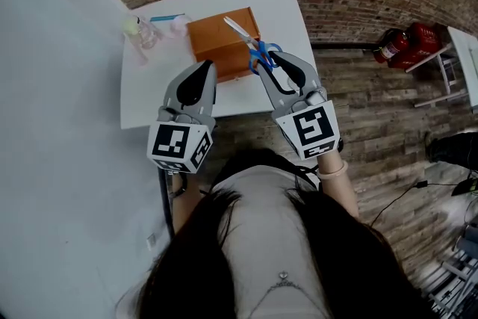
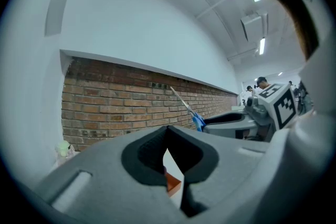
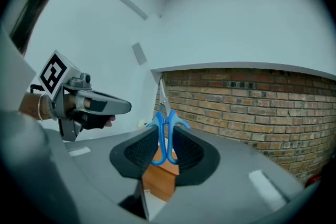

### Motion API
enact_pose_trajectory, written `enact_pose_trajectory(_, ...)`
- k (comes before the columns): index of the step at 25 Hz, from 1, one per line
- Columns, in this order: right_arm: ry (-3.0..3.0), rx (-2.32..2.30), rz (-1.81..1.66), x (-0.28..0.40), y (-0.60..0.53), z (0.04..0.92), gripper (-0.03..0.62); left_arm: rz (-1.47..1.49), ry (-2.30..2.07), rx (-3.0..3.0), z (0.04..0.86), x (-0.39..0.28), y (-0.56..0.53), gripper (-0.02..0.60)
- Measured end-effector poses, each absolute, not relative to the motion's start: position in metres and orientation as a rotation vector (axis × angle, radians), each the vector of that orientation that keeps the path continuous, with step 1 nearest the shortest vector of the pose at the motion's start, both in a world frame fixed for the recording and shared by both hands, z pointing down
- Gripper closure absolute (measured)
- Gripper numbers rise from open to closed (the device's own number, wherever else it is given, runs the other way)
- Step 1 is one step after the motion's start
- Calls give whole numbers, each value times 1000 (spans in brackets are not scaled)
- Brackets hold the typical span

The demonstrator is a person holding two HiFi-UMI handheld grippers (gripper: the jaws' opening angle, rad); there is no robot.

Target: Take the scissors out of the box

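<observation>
My right gripper (image 1: 273,65) has its jaws clamped on the blue handles of the scissors (image 1: 249,44), blades pointing up and away from me. The scissors are out of the box (image 1: 218,42), held in the air just over its near right corner. The box sits on the white worktop (image 1: 149,95). My left gripper (image 1: 202,71) hovers beside the box, jaws drawn together with nothing between them.

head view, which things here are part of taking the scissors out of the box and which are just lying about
Part of the job:
scissors, gripped by the blue handles in the right gripper
brown box on the white table

Just lying about:
clear plastic bag on the table, left of the box
red fire extinguisher on the floor
</observation>
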State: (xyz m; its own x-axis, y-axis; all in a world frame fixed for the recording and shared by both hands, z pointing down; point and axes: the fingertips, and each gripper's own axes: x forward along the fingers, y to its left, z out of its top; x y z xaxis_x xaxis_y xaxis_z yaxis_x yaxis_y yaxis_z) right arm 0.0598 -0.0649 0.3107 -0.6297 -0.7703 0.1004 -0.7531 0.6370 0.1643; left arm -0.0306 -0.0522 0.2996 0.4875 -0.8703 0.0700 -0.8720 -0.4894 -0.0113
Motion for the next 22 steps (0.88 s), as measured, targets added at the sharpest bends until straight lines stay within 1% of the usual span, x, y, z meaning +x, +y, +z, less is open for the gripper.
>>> enact_pose_trajectory(22, -2719, 1298, -201, 68, -52, 291, 494, 101, -1553, 2711, 300, -18, -56, 581)
